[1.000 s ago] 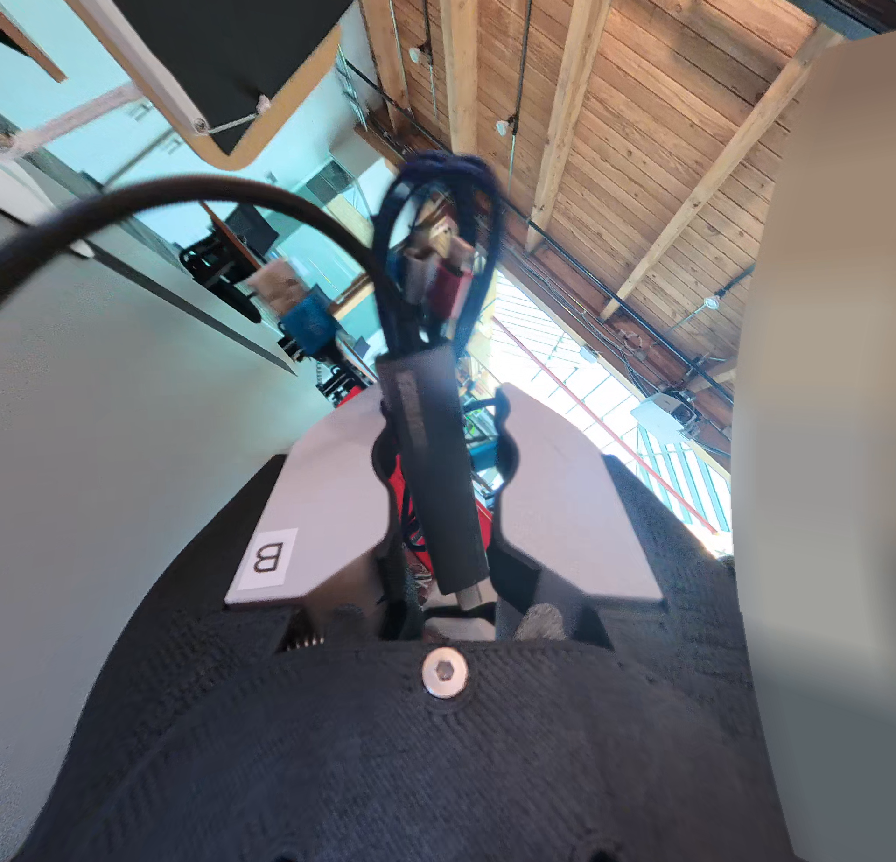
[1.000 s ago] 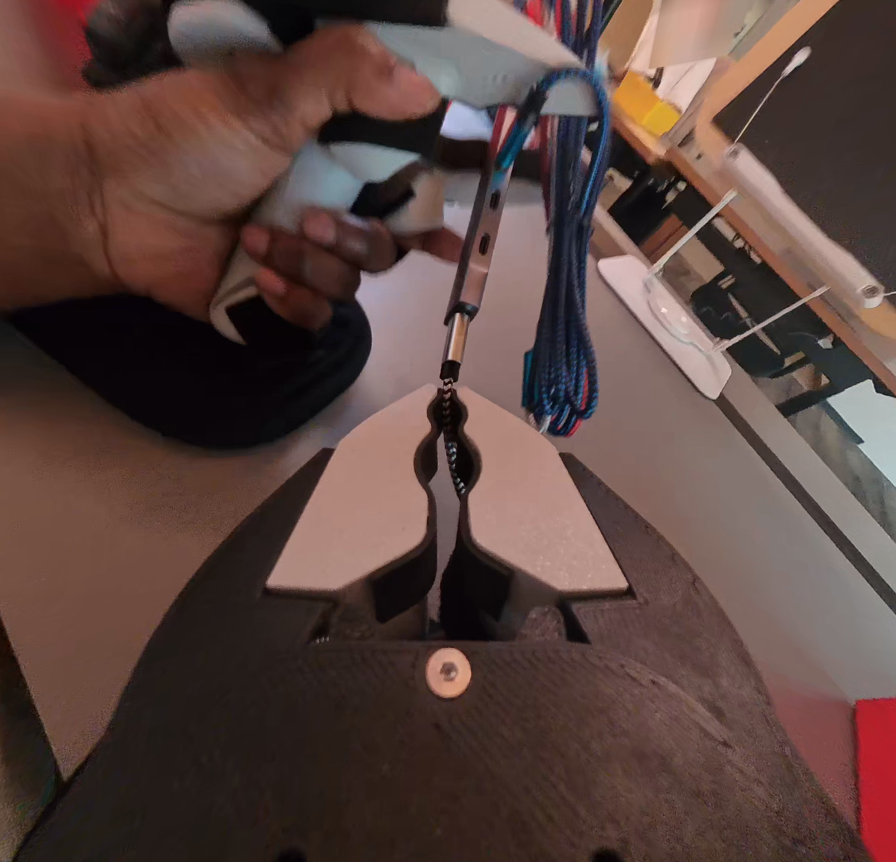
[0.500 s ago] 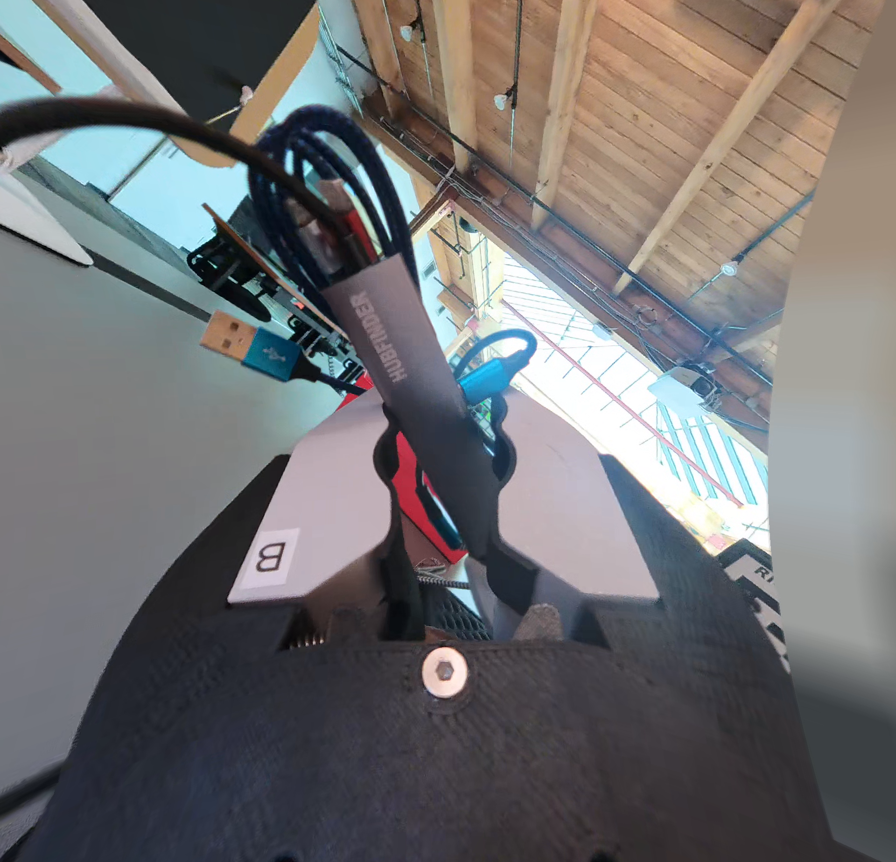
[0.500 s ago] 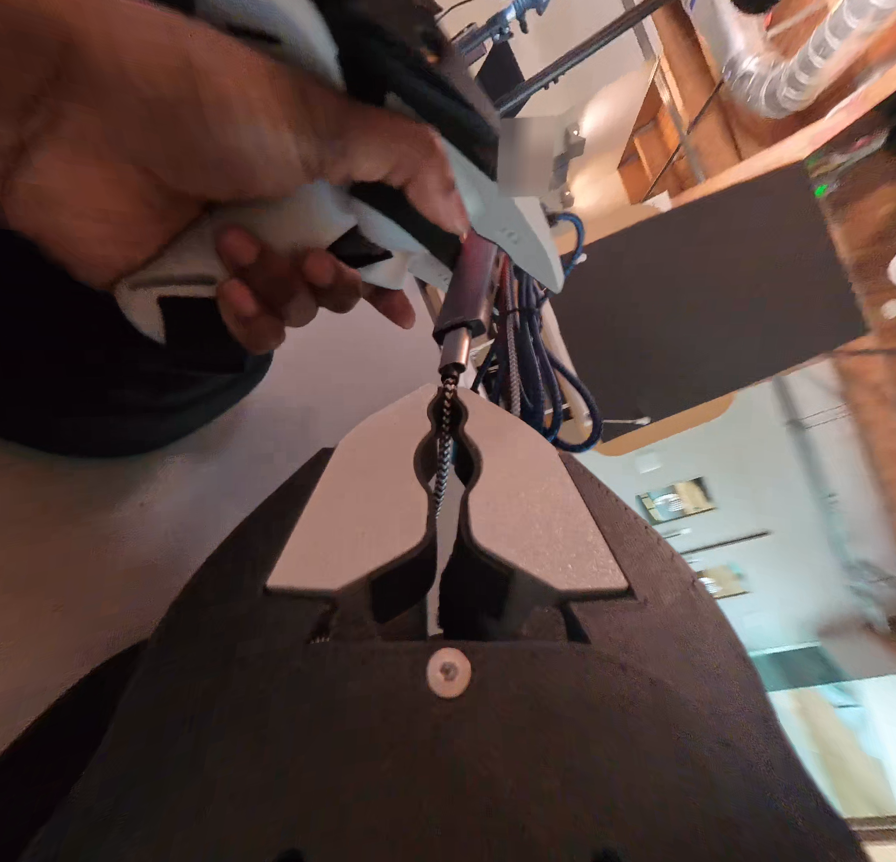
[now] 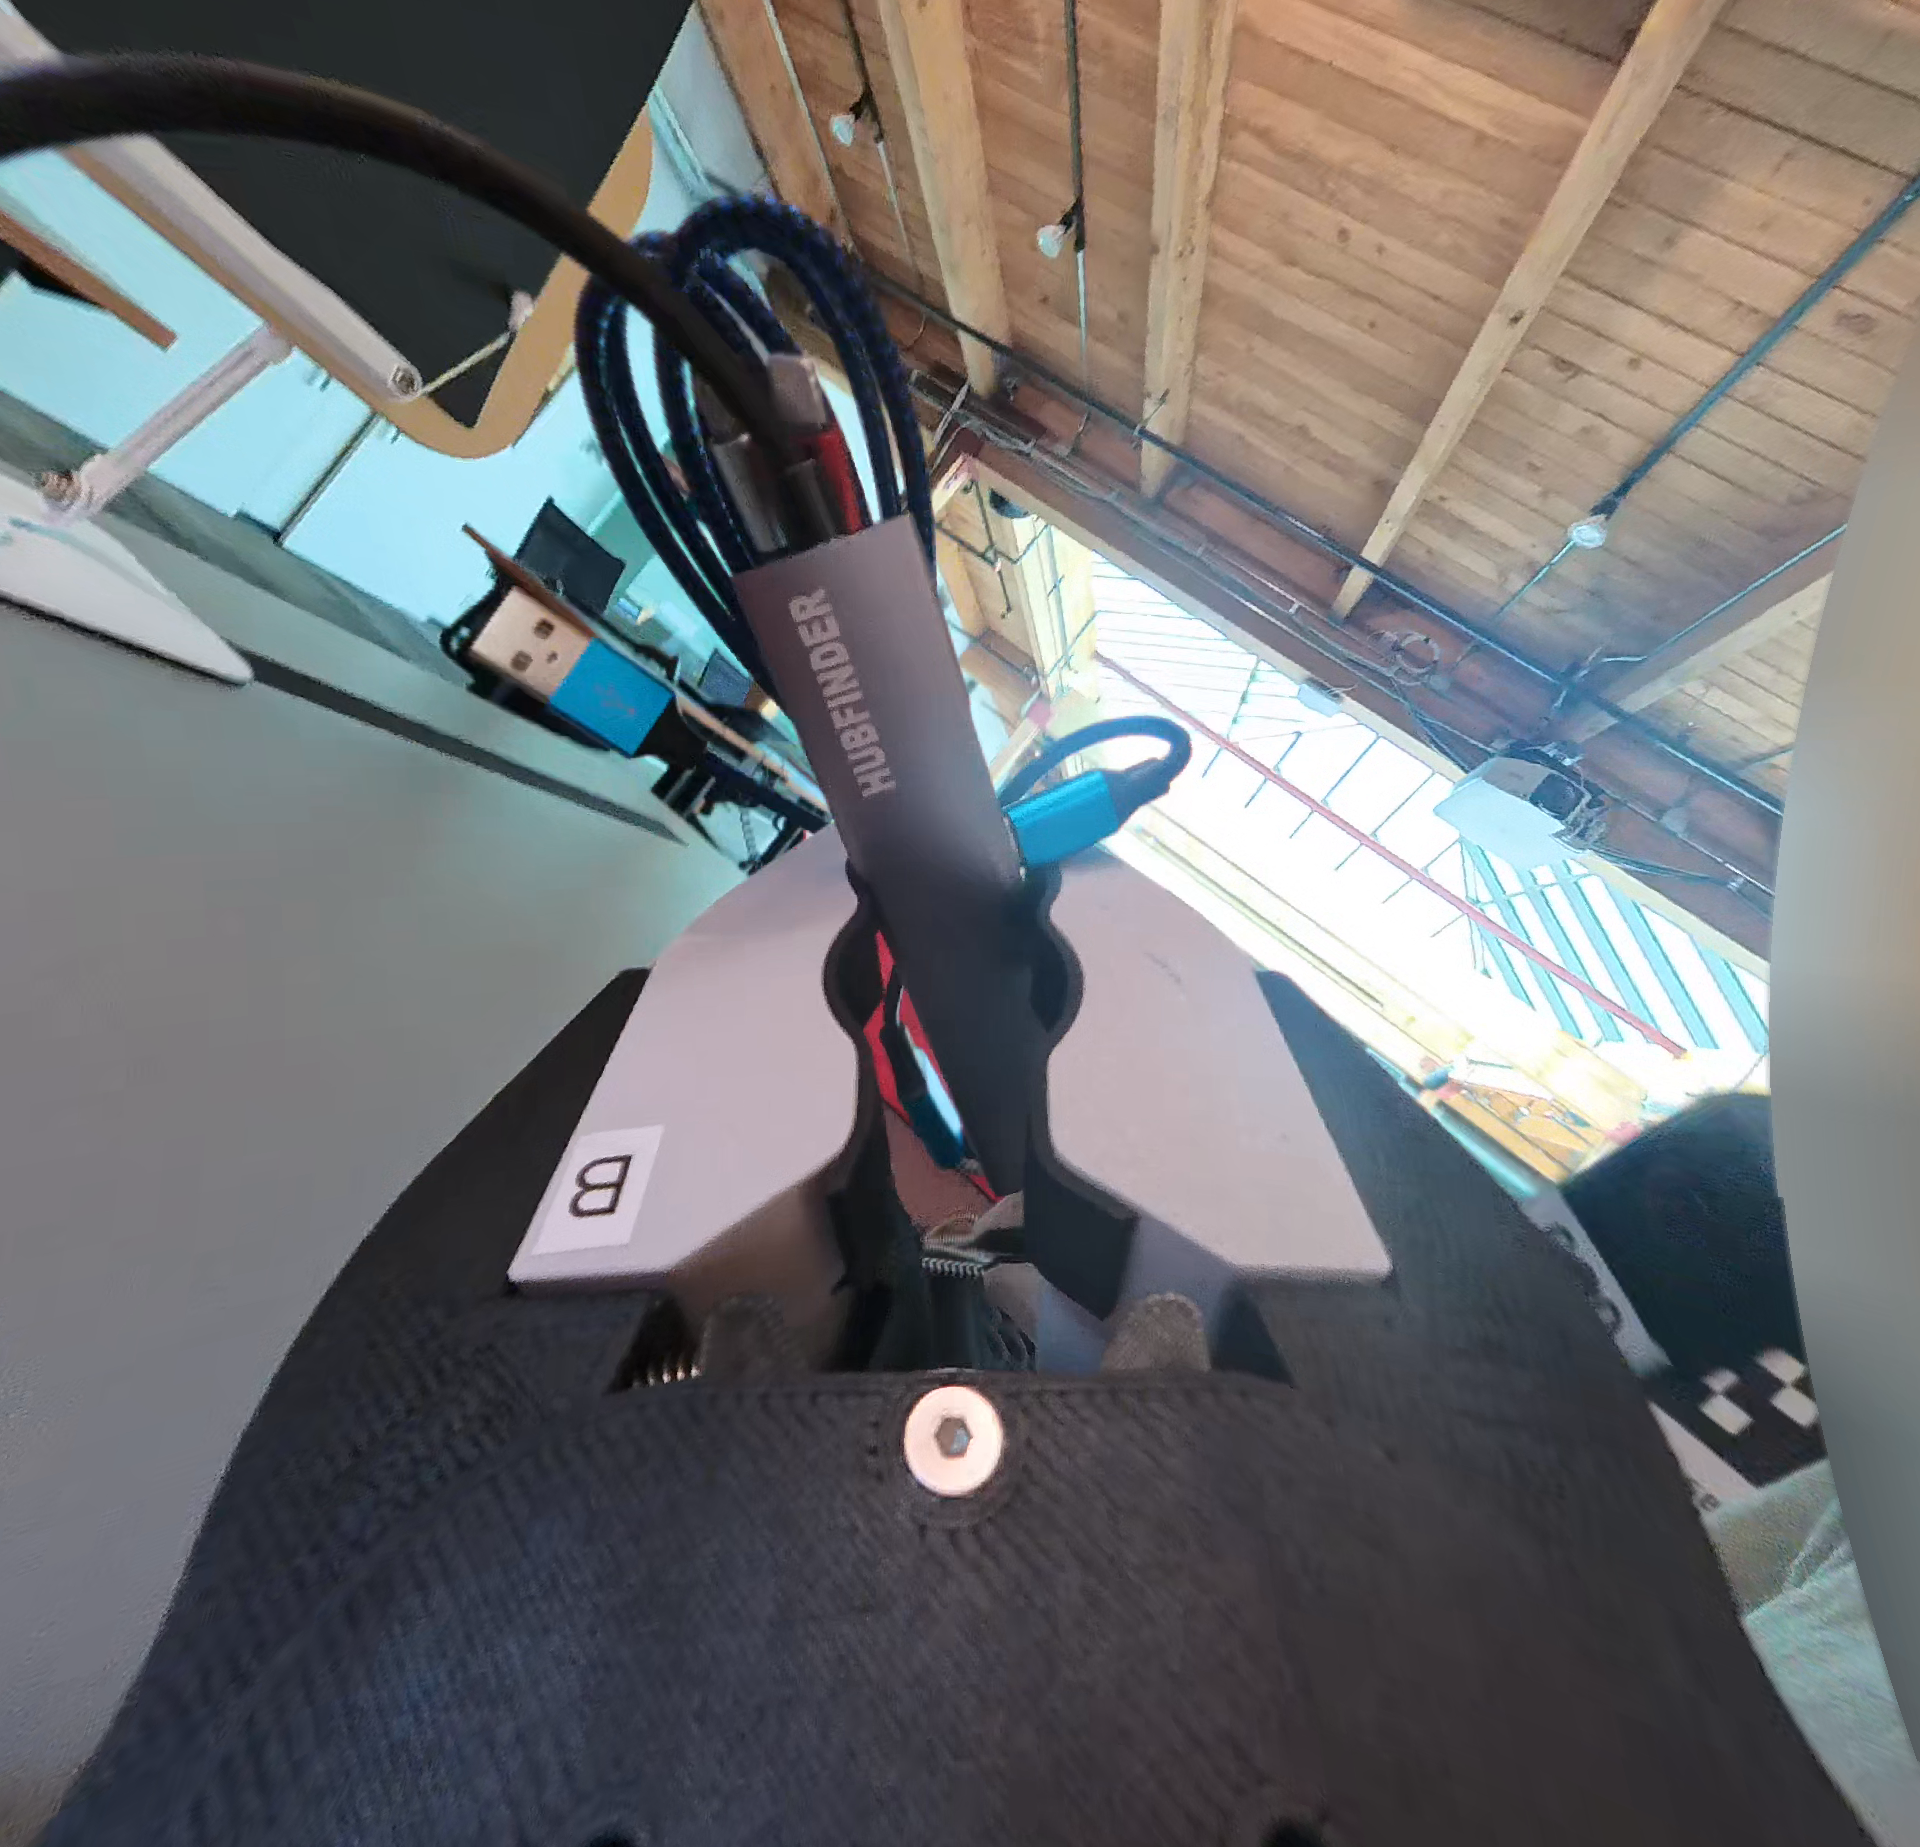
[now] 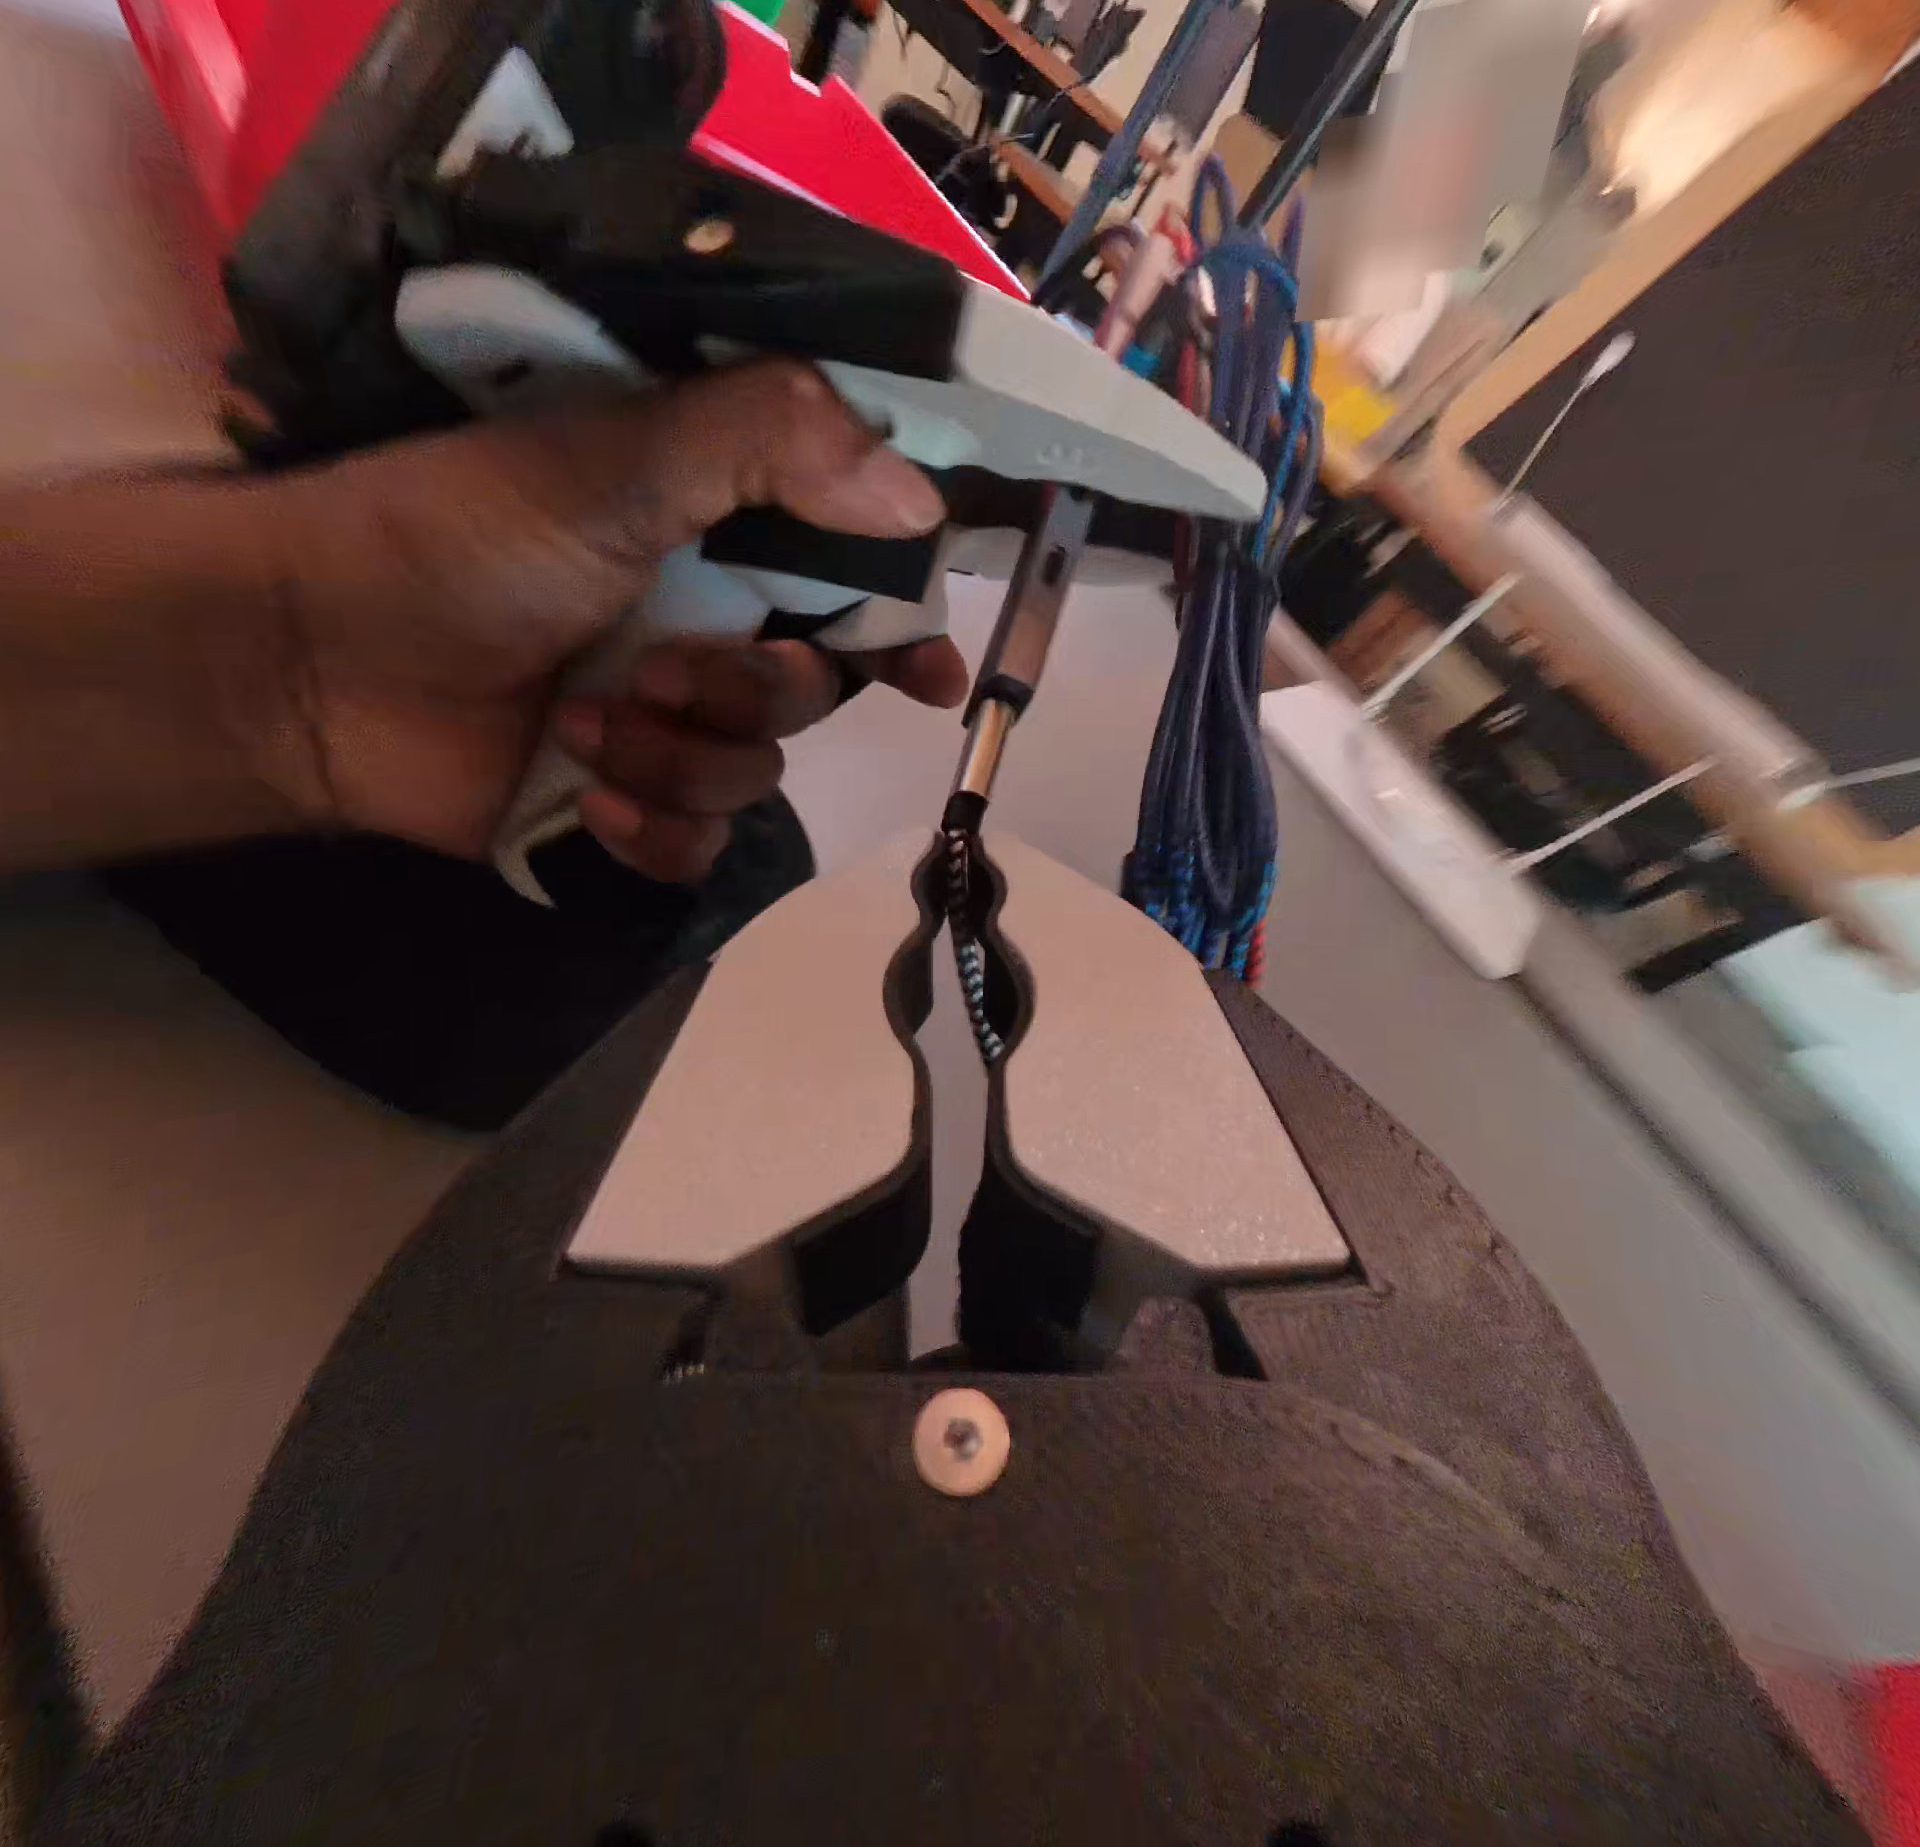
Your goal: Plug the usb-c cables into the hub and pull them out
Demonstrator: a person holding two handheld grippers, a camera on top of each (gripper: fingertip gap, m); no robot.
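My left gripper (image 5: pixel 951 888) is shut on a slim grey hub (image 5: pixel 883 737) and holds it up in the air, tilted left. Dark blue braided cables (image 5: pixel 665 384) loop out of the hub's far end, and a light blue plug (image 5: pixel 1070 810) sits in its right side. A loose blue USB-A plug (image 5: pixel 582 685) hangs at the left. My right gripper (image 6: pixel 961 847) is shut on a black-and-white braided cable (image 6: pixel 971 976) whose silver plug (image 6: pixel 987 743) sits in the hub's lower end (image 6: pixel 1044 602). The other gripper (image 6: pixel 935 395) shows there in a hand (image 6: pixel 540 592).
A bundle of blue cables (image 6: pixel 1210 758) hangs beside the hub over a grey table (image 6: pixel 1403 1049). A red bin (image 6: pixel 852 145) stands behind the hand. A white stand (image 6: pixel 1403 810) and a dark panel (image 6: pixel 1745 509) are at the right. Wooden ceiling beams (image 5: pixel 1351 187) are overhead.
The right wrist view swung from the ceiling side back down toward the table. The hub stayed clamped in the left gripper and tilted a little; the braided cable stays in the right gripper.
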